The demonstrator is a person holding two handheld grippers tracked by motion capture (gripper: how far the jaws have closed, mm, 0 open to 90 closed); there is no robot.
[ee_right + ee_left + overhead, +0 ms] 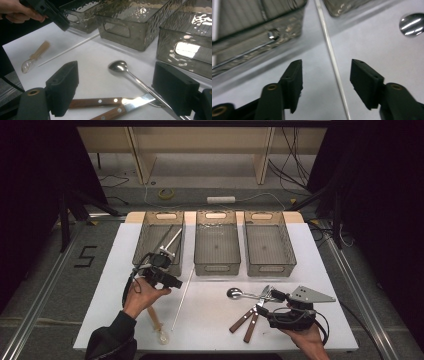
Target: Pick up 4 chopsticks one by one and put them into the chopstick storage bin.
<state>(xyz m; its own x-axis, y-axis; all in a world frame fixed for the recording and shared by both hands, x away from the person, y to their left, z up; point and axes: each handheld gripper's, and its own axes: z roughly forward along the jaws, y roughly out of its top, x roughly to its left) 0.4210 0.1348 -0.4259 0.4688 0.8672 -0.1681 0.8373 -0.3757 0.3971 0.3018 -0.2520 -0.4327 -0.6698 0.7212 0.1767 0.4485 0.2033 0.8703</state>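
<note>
On the white table (215, 320), near its left side, my left gripper (325, 82) hovers low over a thin white rod (332, 57) that lies diagonally just in front of the bins. Its fingers (293, 80) stand moderately apart with the rod running between them; neither pad touches it, so nothing is held. From above, the same rod (182, 297) runs from near the gap between the left bin (159, 240) and the middle bin (216, 242) down toward the table's front edge, and my left hand (145, 295) sits just beside it on its left. A long white stick leans inside the left bin. Close by the left hand lies a small clear spoon with a tan handle (156, 322), resting flat and apart from the rod. My right gripper (120, 87) is low over the cutlery at the right front of the table, fingers (63, 87) wide apart and gripping nothing. Between and below them lie a metal spoon (118, 66), its bowl pointing away from me, and two wooden-handled knives (100, 102) whose blades cross under the spoon's stem. The right bin (269, 242) stands just behind this group; the middle and right bins look empty, as far as I can judge.
</note>
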